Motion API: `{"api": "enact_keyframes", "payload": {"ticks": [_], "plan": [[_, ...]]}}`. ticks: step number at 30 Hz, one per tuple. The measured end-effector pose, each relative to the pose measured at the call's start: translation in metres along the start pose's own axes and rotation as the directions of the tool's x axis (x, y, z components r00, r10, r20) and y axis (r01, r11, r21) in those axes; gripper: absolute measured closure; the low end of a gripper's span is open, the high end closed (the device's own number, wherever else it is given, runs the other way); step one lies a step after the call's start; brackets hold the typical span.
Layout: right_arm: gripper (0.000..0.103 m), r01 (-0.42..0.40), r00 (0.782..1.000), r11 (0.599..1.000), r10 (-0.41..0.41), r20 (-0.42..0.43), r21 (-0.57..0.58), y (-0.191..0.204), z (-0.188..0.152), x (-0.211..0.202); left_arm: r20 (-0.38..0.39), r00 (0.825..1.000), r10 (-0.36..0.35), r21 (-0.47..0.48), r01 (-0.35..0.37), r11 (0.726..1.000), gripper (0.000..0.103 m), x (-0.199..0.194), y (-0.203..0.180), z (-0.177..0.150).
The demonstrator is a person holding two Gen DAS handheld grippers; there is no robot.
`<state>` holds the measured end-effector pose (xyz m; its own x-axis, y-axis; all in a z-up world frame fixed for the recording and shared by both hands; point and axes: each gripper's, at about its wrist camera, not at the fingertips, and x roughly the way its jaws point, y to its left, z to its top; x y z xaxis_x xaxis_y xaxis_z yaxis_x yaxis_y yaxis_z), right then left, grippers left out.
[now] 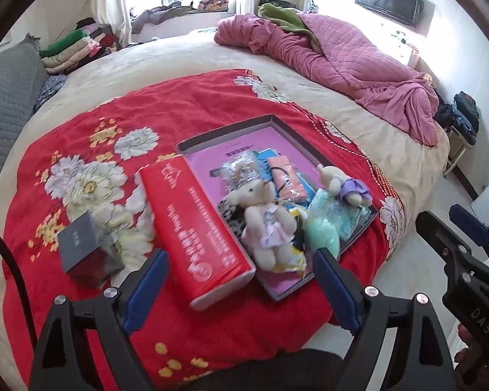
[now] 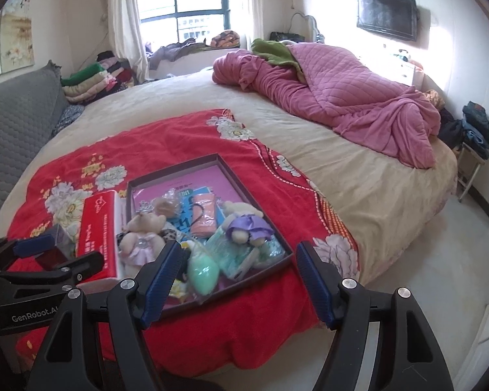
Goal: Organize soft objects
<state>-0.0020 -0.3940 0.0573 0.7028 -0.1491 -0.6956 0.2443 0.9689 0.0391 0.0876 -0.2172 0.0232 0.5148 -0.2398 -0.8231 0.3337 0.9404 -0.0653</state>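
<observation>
A shallow dark tray [image 1: 278, 123] [image 2: 254, 185] with a pink floor lies on a red flowered blanket [image 1: 185, 104] [image 2: 166, 130] on the bed. In it lie a cream teddy in a pink dress [image 1: 264, 218] [image 2: 143, 238], a teddy in a purple dress [image 1: 345, 185] [image 2: 247, 228], a mint green soft egg [image 1: 321, 233] [image 2: 203, 272], mint packets [image 1: 339, 210] [image 2: 241, 254] and an orange pouch [image 1: 285, 177] [image 2: 205, 211]. A red tissue pack [image 1: 195, 228] [image 2: 97, 231] lies left of the tray. My left gripper [image 1: 241, 283] and right gripper [image 2: 236, 280] are open and empty, held above the near edge.
A small dark box [image 1: 81, 247] [image 2: 53, 247] sits left of the tissue pack. A crumpled pink quilt [image 1: 342, 65] [image 2: 342, 97] lies at the far right of the bed. Folded clothes [image 1: 78, 49] [image 2: 94, 81] are stacked by the window. A grey headboard [image 1: 6, 104] is at left.
</observation>
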Motion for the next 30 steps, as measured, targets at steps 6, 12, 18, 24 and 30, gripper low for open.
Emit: {"api": "enact_keyframes", "payload": {"ticks": [6,12,18,24,30], "plan": [[0.029,0.013,1.000,1.000,-0.013,-0.017,0.002,0.019,-0.025,-0.015,-0.004,1.000,0.017,-0.018,-0.017,1.000,0.014,-0.017,0.019,-0.022],[0.029,0.010,0.999,0.999,-0.011,-0.042,-0.032,0.044,-0.054,-0.028,-0.006,0.999,0.038,-0.025,-0.038,0.999,0.014,-0.028,0.033,-0.042],[0.029,0.019,1.000,1.000,-0.019,0.009,0.004,0.048,-0.068,-0.049,0.002,0.999,0.054,-0.041,-0.054,0.998,0.014,-0.039,0.044,-0.059],[0.029,0.016,1.000,1.000,-0.016,-0.007,0.007,0.048,-0.072,-0.048,0.011,0.997,0.071,-0.041,-0.070,0.997,0.014,-0.043,0.046,-0.072],[0.029,-0.002,1.000,1.000,0.001,-0.026,-0.014,0.054,-0.075,-0.044,-0.009,0.997,0.070,-0.044,-0.071,0.997,0.014,-0.038,0.047,-0.079]]}}
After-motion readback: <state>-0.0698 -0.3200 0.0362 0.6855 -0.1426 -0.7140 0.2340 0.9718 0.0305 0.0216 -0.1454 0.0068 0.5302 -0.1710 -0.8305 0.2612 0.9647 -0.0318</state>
